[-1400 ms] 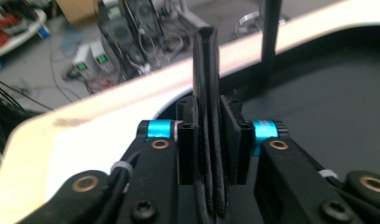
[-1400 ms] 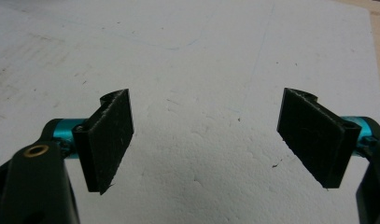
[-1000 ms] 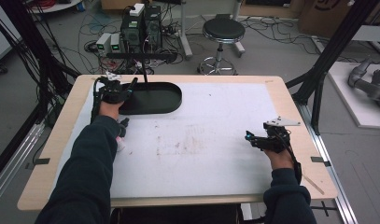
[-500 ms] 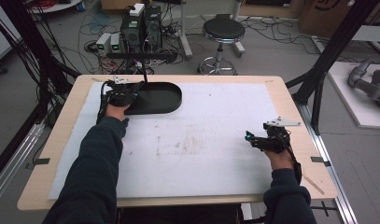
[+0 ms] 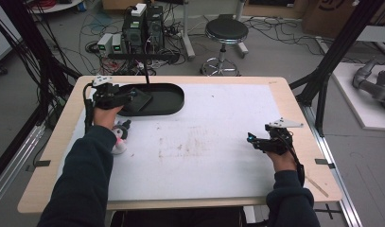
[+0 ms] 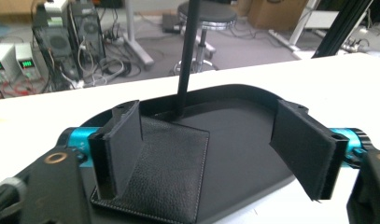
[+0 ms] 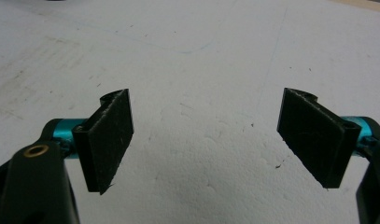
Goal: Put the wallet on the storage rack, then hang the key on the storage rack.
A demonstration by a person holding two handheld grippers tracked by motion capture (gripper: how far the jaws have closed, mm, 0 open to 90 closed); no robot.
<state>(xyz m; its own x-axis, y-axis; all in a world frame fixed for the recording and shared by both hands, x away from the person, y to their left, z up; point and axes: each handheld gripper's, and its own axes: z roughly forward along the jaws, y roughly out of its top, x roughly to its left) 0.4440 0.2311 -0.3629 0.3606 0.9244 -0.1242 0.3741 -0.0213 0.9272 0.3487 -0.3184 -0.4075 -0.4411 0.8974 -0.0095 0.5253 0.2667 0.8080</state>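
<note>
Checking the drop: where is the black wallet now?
The wallet lies in the black tray's left end, at the table's far left, just ahead of the open left claw.

Dark navy sleeves; black hand-held gripper with teal fittings.

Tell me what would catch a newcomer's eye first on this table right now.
The black oval tray at the table's far left, with a black leather wallet lying in it. The left claw sits over the wallet, its jaws just opened and clear of it. A small plush toy lies by the left sleeve; the right claw rests open over bare white foam.
</note>
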